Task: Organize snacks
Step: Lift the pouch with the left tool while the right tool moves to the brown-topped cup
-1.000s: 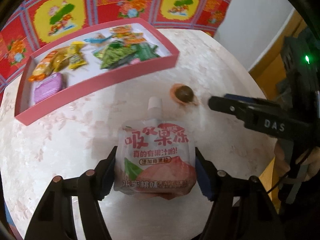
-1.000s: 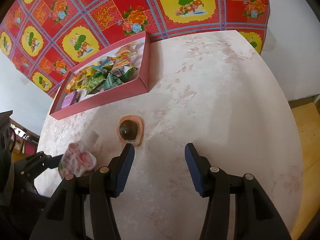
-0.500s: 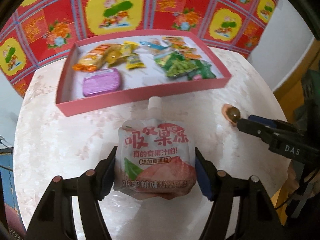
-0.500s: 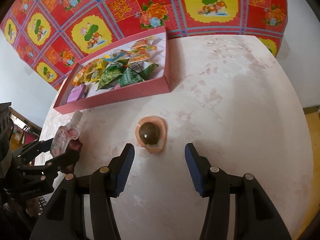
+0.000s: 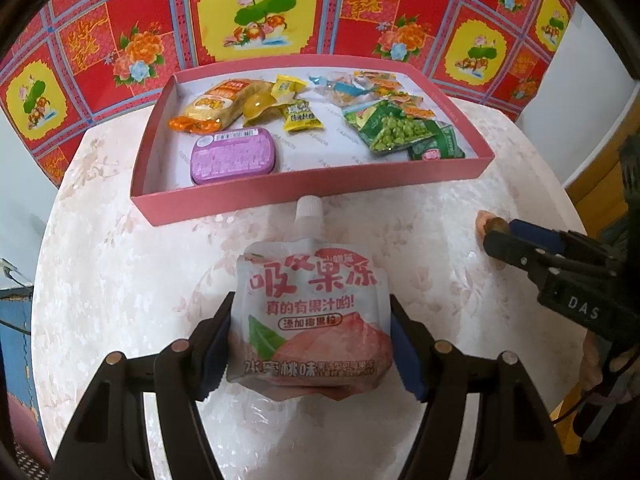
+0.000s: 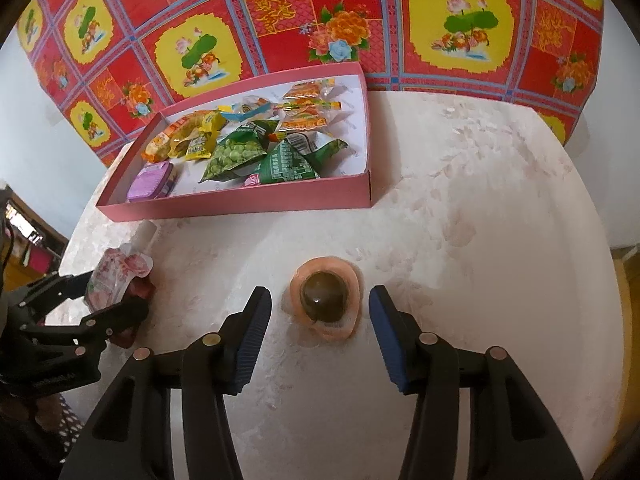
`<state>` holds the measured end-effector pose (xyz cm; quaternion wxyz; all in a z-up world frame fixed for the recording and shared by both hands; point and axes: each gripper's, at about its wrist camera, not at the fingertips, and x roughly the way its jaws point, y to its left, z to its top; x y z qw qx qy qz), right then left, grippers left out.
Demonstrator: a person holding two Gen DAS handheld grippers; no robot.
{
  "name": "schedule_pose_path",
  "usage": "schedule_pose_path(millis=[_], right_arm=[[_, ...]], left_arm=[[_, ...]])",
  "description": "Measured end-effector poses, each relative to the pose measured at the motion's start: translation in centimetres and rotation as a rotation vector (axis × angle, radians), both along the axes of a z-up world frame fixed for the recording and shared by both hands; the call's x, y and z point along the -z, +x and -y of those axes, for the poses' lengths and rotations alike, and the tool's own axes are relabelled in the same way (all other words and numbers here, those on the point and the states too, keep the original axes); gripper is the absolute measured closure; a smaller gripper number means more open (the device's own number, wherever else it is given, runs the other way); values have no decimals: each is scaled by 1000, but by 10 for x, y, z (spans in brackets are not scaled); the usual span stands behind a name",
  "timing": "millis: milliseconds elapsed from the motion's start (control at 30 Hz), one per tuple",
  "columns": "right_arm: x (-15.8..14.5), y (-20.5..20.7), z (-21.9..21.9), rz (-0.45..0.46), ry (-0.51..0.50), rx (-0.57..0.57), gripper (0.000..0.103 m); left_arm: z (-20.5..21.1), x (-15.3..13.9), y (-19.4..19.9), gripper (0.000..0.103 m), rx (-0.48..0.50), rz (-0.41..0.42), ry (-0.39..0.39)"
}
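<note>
My left gripper is shut on a peach jelly pouch with a white spout, held above the table just in front of the pink snack box. The pouch also shows in the right wrist view. My right gripper is open, its jaws on either side of a dark round snack in an orange wrapper on the table. That snack peeks out behind the right gripper in the left wrist view.
The pink box holds a purple tin, green pea packets, yellow and orange packets. The round marbled table ends at a red patterned cloth behind the box.
My left gripper has carried the pouch closer to the box and squared up with it. My right gripper has moved forward so its jaws flank the round snack.
</note>
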<state>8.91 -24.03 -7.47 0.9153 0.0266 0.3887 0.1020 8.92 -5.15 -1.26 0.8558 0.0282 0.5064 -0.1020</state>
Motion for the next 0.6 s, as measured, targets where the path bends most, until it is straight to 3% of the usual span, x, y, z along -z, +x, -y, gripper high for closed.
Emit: schedule_pose_path(millis=[200,600], right_arm=[[1,0,-1,26,-44,10,70],[1,0,-4,9,-5,-4,71]], left_arm=[[2,0,3,31,13,10,9],[-2,0,3,31,24,15,-26]])
